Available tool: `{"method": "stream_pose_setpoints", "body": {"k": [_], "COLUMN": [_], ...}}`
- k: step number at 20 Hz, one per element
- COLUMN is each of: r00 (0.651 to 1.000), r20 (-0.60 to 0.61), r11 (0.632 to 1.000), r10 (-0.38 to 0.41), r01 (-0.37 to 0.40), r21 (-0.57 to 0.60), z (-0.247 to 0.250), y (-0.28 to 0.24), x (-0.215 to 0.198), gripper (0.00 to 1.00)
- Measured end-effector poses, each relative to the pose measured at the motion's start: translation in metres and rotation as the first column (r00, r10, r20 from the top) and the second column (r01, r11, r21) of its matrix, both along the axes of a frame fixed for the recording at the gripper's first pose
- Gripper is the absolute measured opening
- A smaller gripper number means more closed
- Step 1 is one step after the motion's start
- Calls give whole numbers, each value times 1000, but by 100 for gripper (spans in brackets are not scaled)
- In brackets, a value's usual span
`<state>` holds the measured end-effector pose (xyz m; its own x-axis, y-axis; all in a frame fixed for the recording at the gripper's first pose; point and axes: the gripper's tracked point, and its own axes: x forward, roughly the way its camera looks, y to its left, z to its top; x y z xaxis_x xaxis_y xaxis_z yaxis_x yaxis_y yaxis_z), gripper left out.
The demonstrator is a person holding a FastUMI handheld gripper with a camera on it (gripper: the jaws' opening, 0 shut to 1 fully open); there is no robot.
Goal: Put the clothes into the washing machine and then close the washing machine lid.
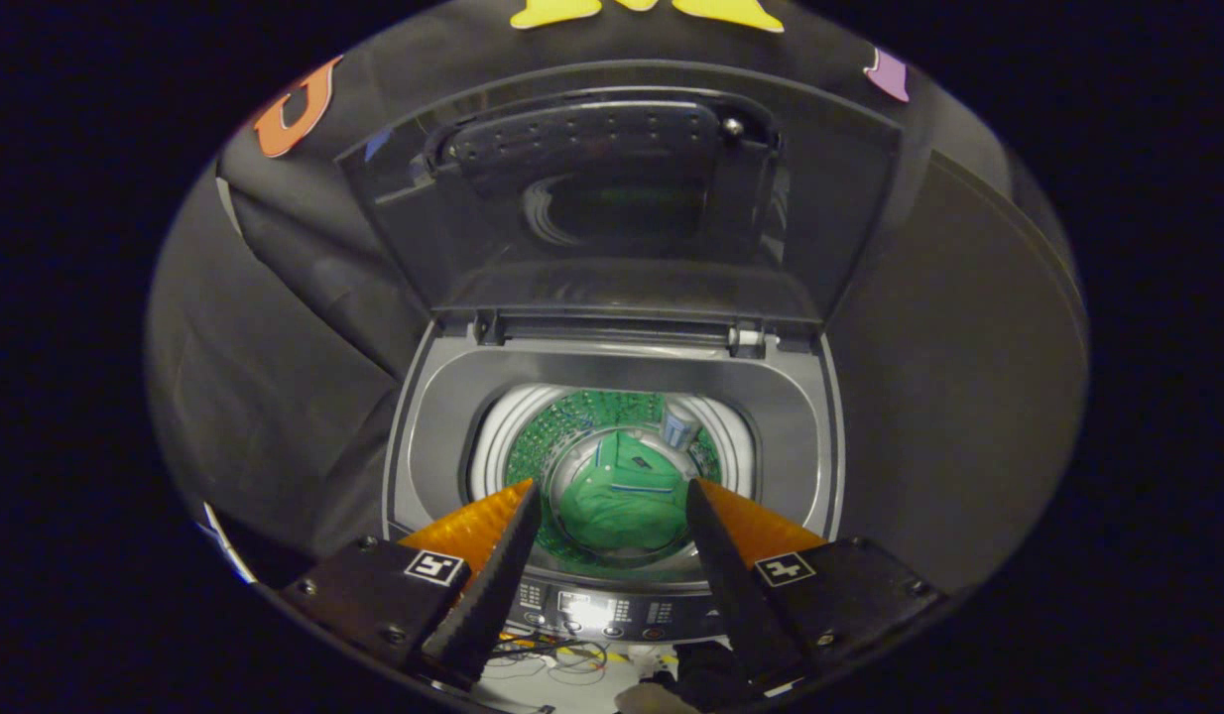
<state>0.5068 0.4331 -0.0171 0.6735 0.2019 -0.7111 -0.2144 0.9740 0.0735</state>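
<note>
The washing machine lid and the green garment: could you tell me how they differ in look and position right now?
The lid is dark, rigid and stands raised open behind the drum; the green garment is soft, crumpled and lies down inside the drum. The open gripper hovers above, holding nothing.

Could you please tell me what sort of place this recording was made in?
Probably a staged laundry booth: a top-loading washing machine with its lid raised, green clothing in the drum, black cloth around it. The open gripper holds nothing.

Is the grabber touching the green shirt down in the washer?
Apart. In the gripper view the gripper is open and empty above the washing machine; the green shirt lies well below, at the drum's bottom.
</note>
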Motion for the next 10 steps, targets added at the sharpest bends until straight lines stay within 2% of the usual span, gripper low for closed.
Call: {"method": "stream_pose_setpoints", "body": {"k": [6,10], "r00": [994,976], "r20": [108,216], "r11": [999,999], "r10": [28,37], "r01": [-25,-32], "r21": [-30,-26], "z": [32,72], "y": [-7,-11], "x": [-7,-13], "gripper": [92,92]}}
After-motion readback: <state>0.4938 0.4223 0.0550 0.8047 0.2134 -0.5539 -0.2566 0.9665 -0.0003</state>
